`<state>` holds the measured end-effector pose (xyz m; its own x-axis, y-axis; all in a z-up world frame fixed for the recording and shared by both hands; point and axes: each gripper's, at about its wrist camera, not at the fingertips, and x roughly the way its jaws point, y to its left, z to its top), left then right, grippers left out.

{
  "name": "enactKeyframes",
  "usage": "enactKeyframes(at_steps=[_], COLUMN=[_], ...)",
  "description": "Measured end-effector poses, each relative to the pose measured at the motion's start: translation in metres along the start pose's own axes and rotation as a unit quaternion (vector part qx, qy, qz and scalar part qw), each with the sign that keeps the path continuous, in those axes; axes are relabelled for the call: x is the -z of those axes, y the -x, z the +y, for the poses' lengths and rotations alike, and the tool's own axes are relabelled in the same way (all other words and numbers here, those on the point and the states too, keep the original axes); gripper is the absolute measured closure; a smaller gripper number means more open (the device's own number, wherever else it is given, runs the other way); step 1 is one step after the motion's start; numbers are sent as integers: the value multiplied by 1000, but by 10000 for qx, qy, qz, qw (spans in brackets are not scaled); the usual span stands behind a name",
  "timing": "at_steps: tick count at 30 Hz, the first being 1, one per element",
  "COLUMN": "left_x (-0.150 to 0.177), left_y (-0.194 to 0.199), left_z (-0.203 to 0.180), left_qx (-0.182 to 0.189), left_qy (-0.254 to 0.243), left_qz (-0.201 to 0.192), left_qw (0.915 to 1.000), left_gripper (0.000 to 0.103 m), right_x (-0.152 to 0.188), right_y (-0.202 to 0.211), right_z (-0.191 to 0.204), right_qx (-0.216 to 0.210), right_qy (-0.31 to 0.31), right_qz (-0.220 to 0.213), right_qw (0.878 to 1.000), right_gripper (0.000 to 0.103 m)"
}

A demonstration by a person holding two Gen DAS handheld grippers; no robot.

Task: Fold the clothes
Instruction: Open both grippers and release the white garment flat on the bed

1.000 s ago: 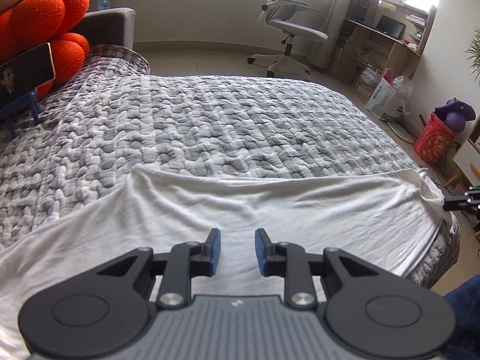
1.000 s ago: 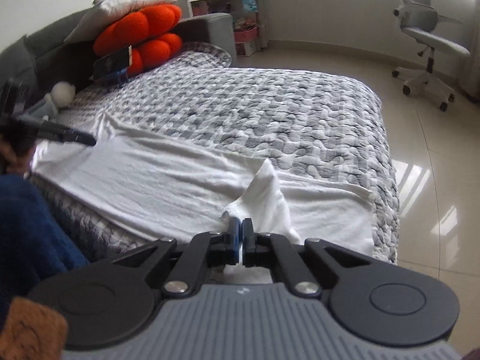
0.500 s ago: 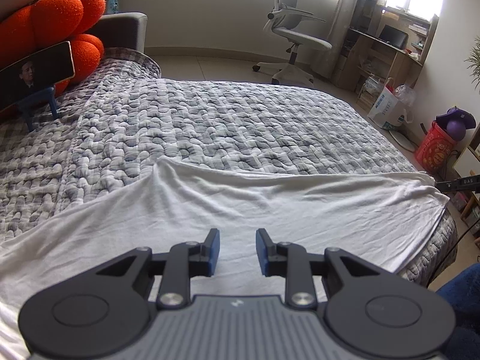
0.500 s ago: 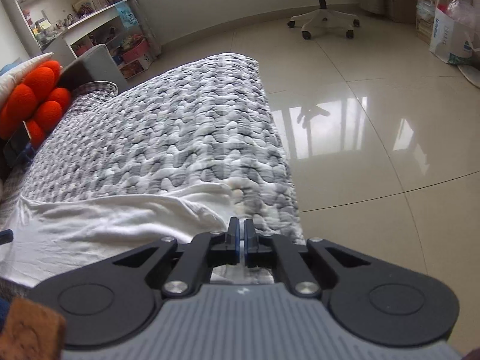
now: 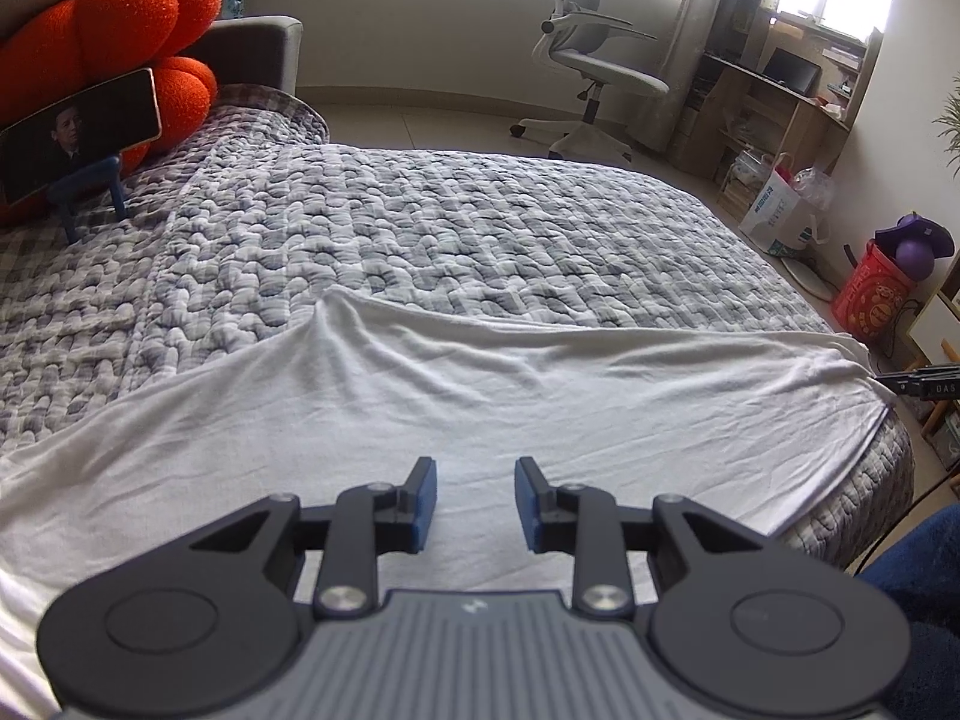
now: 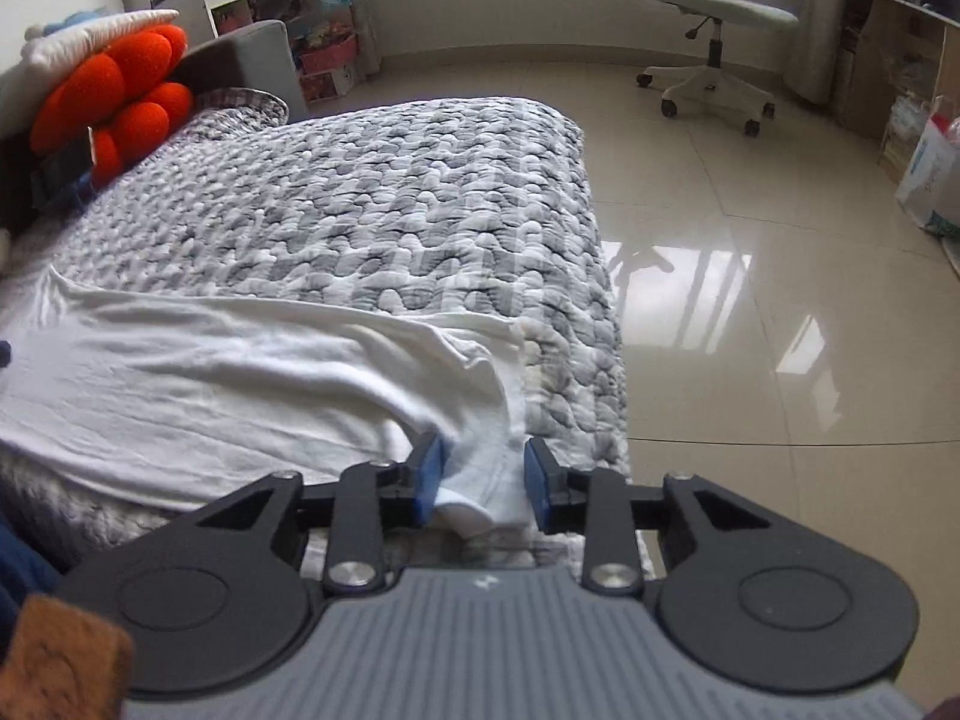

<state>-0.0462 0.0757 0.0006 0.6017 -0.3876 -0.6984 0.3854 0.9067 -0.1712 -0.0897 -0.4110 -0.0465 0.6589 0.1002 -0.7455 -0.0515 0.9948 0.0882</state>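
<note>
A white garment (image 5: pixel 480 396) lies spread flat along the near side of the bed, wrinkled, with one peak pointing toward the bed's middle. My left gripper (image 5: pixel 475 504) hovers open just over its near part, nothing between the blue pads. In the right wrist view the same white garment (image 6: pixel 240 372) ends in a bunched corner at the bed's right edge. My right gripper (image 6: pixel 485 483) stands open around that corner, the cloth lying loose between the pads. The right gripper's tip (image 5: pixel 918 381) shows at the far right of the left wrist view.
The bed carries a grey-and-white knitted quilt (image 5: pixel 450 228). An orange cushion (image 5: pixel 138 18) and a phone on a blue stand (image 5: pixel 78 132) sit at the head. Shiny tiled floor (image 6: pixel 780 300), an office chair (image 6: pixel 714 18), a desk (image 5: pixel 780 96) and a red bucket (image 5: pixel 870 294) lie beyond.
My right gripper carried the garment's corner to the bed's right edge, then opened and let it go. The garment now lies flatter. My left gripper stayed open and shifted slightly.
</note>
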Motion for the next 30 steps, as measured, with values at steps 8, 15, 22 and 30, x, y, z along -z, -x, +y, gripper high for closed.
enactKeyframes(at_steps=[8,15,22,30], left_x=[4,5,4,7], left_y=[5,0,3,4], left_z=[2,-4,2,3], left_qx=[49,72,26,26], left_qy=[-133,-144,-140,-48], left_qz=[51,56,-26,-60], left_qw=[9999,9999,9999,10000], left_gripper=[72,72,72,72], right_x=[-3,-24,-27,-26], right_y=[20,-14,-30,-30], right_z=[12,24,24,32], right_qx=[78,210,429,369], right_qy=[390,755,1081,1293], right_qz=[-520,-437,-373,-441], right_qw=[9979,9960,9925,9899], right_gripper=[71,98,100,91])
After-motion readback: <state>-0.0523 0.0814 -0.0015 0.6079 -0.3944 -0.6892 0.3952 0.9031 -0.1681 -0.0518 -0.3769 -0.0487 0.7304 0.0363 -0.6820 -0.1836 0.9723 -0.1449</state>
